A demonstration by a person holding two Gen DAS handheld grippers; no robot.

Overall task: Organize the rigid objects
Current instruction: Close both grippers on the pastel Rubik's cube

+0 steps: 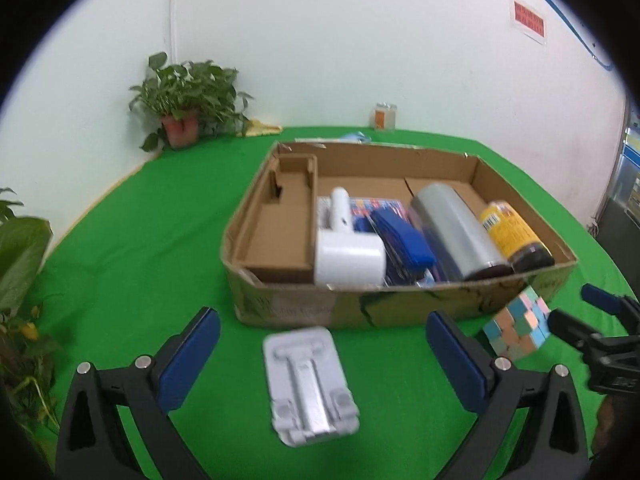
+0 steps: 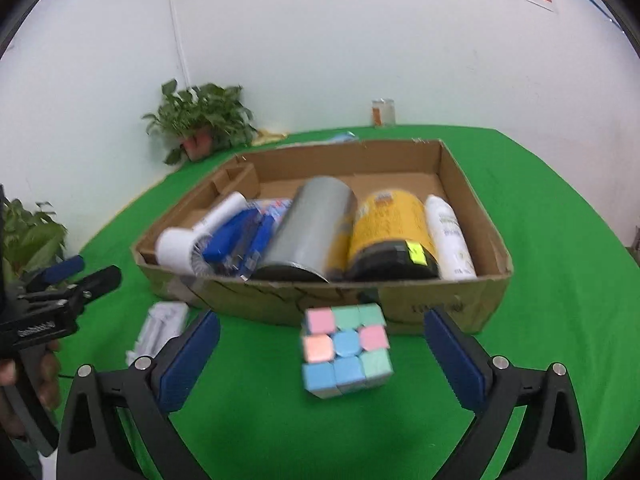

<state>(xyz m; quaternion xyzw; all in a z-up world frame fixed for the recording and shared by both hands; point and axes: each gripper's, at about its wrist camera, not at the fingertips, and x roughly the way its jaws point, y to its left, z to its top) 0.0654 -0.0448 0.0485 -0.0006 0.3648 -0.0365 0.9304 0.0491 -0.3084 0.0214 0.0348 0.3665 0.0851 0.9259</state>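
A cardboard box point(image 1: 304, 312) point(image 2: 472, 308) stands on the green table and holds a white handheld fan point(image 1: 344, 252) point(image 2: 188, 244), a blue stapler point(image 1: 400, 240) point(image 2: 236, 240), a grey cylinder point(image 1: 456, 232) point(image 2: 312, 228), a yellow jar point(image 1: 508, 232) point(image 2: 388, 232) and a white bottle point(image 2: 448, 236). A white phone stand point(image 1: 308, 384) point(image 2: 160, 328) lies flat in front of the box, between the wide-apart fingers of my left gripper point(image 1: 324, 360), untouched. A pastel puzzle cube point(image 2: 344, 348) point(image 1: 520, 328) sits between the fingers of my open right gripper point(image 2: 322, 356), clear of both pads.
A potted plant point(image 1: 184, 100) point(image 2: 204, 120) and a small glass jar point(image 1: 385, 116) point(image 2: 383, 112) stand at the table's far edge by the white wall. More leaves point(image 1: 20, 280) crowd the left side. Each gripper shows at the edge of the other's view.
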